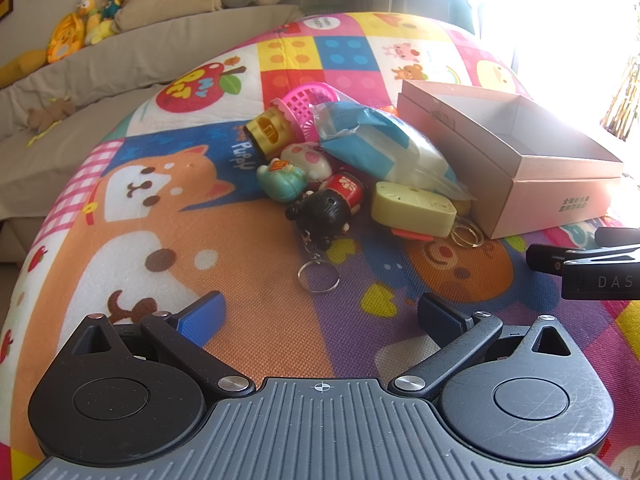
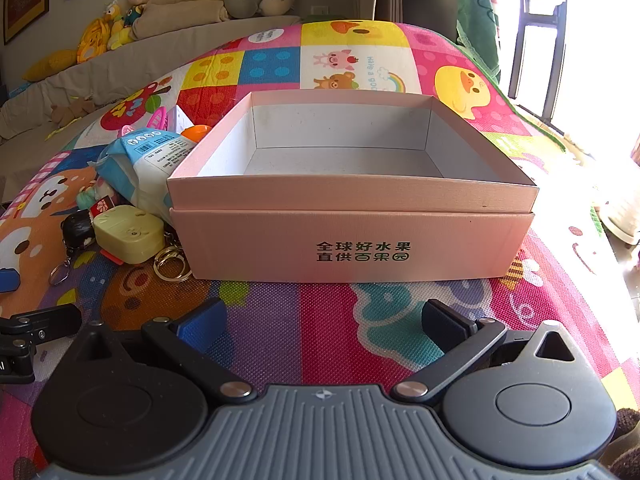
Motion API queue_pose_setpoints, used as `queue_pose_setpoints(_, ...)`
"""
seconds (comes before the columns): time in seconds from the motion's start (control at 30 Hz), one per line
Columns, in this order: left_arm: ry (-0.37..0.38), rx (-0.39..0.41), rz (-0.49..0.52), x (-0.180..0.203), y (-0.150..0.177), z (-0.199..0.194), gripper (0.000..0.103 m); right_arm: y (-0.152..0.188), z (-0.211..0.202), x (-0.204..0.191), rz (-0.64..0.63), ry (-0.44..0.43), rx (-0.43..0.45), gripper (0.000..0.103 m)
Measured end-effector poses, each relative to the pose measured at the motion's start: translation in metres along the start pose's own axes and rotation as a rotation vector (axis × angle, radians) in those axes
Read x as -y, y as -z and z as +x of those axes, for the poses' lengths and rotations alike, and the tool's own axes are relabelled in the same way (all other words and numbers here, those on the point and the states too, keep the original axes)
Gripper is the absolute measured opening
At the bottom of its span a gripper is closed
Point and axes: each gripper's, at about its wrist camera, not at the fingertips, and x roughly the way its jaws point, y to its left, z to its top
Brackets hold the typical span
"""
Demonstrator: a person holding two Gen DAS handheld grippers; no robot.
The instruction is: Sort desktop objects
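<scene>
- Nearest the left wrist camera, the left gripper [image 1: 320, 312] is seen with its jaws spread wide and nothing held, low over a colourful foam play mat [image 1: 248, 280].
- Ahead of it, toward the middle of the mat, a heap of small things is piled: a black-haired doll keychain [image 1: 326, 208] closest, its metal ring [image 1: 319, 276] lying flat toward the gripper; a pale green block-shaped keychain [image 1: 414, 210] beside it; a teal figurine [image 1: 282, 182]; a pink pig toy [image 1: 308, 156]; a gold toy [image 1: 270, 134]; a pink lattice basket [image 1: 310, 106] on its side; and a soft blue-and-white plastic packet [image 1: 384, 148] slumped across the top.
- Just right of the heap, touching the packet, stands an open pink cardboard box [image 1: 516, 152], seated in its own lid; its far right is washed out by window glare.
- In the right wrist view, the right gripper [image 2: 322, 326] is likewise wide apart and empty, squarely facing the box's near wall, which carries dark printed characters [image 2: 363, 251]. The white interior holds nothing visible.
- An orange object [image 2: 196, 130] behind the packet is mostly hidden.
- Beyond the mat's far edge, plush toys [image 2: 116, 28] are lined along a grey sofa [image 2: 120, 64].
</scene>
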Motion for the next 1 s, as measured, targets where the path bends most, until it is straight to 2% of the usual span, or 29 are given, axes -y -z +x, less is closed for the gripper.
queue_pose_setpoints(1.0,0.001,0.000,0.000,0.0000,0.0000,-0.0001,0.103,0.0016,-0.0006,-0.0009,0.011,-0.007,-0.004,0.103)
